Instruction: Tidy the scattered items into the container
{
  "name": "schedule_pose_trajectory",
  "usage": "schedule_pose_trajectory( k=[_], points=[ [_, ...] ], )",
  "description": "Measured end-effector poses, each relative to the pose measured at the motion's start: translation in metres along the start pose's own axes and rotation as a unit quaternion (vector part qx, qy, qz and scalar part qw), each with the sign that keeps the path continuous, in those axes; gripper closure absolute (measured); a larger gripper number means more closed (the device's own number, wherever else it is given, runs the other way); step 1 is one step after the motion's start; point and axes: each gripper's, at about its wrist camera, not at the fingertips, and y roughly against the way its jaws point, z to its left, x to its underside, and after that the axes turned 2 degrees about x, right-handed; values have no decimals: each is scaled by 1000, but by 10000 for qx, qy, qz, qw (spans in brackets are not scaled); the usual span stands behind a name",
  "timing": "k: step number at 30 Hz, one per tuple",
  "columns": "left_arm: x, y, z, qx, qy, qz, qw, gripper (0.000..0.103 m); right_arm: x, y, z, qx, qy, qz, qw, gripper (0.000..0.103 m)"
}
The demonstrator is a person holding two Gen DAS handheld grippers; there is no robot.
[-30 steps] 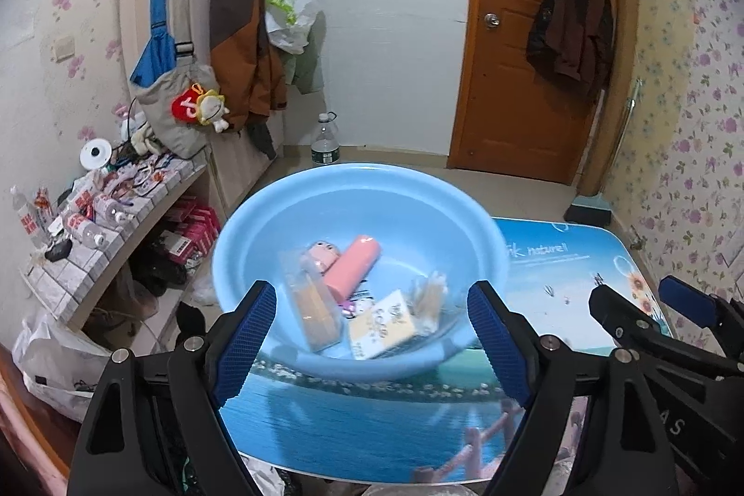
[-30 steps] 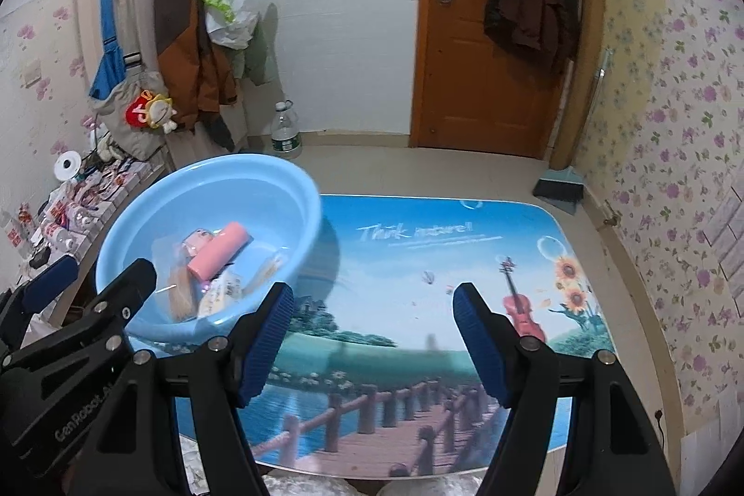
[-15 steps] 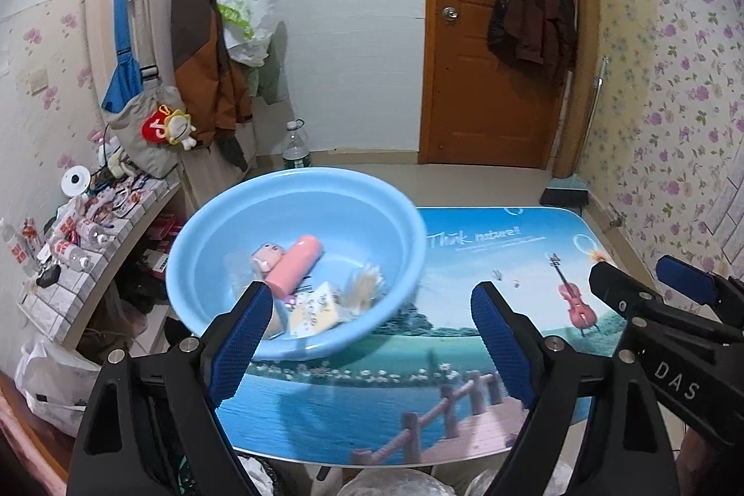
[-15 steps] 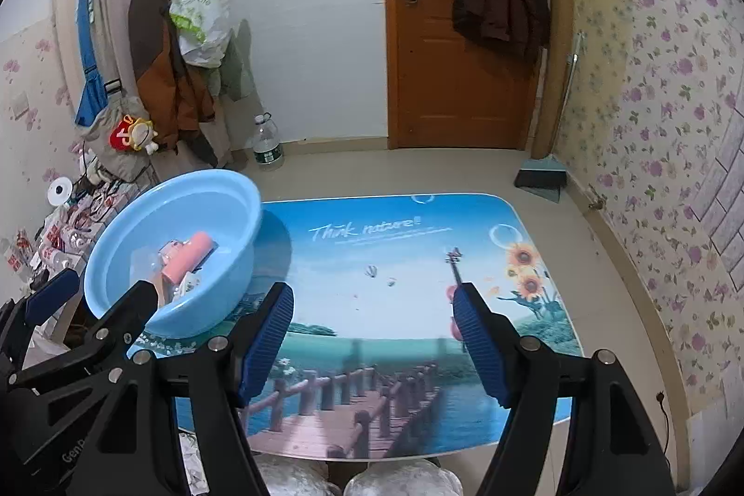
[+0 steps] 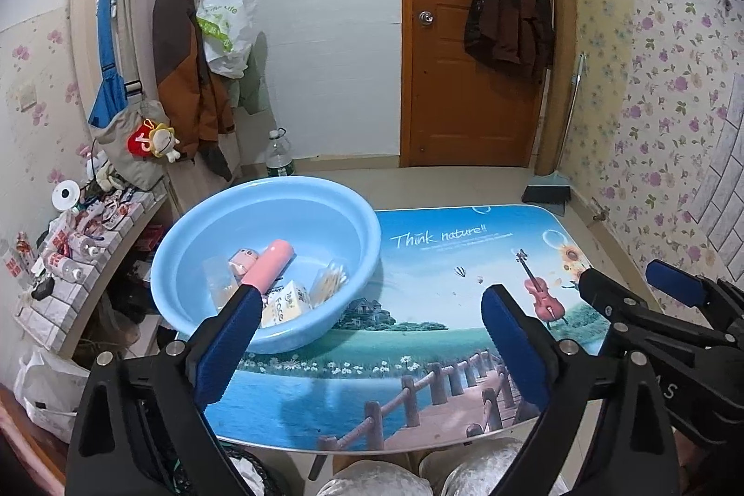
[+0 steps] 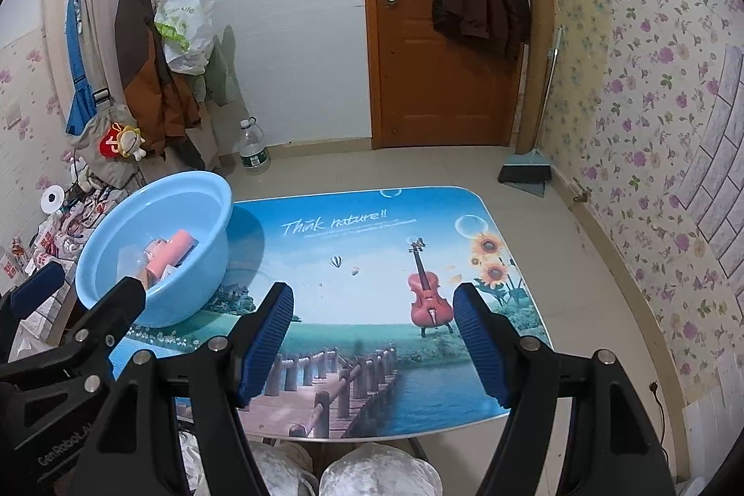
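Observation:
A light blue basin stands on the left end of the picture-printed table; it also shows in the right wrist view. In it lie a pink cylinder, a small pink item, a tissue pack, a clear packet and another clear bag. My left gripper is open and empty, above the table's near edge, right of the basin. My right gripper is open and empty over the table's near middle.
A cluttered shelf stands left of the table. A water bottle stands on the floor by the wall. A dustpan lies near the brown door. Coats hang on the wall. The person's knees show below the table edge.
Both grippers have pulled back and risen away from the basin, so more of the table shows. Both stay open and empty.

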Motion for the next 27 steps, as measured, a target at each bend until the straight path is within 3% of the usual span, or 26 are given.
schedule_pose_trajectory(
  k=[27],
  points=[
    [3,6,1,-87,-11,84,9999,3,6,6,5,27,16,-17,10000,30]
  ],
)
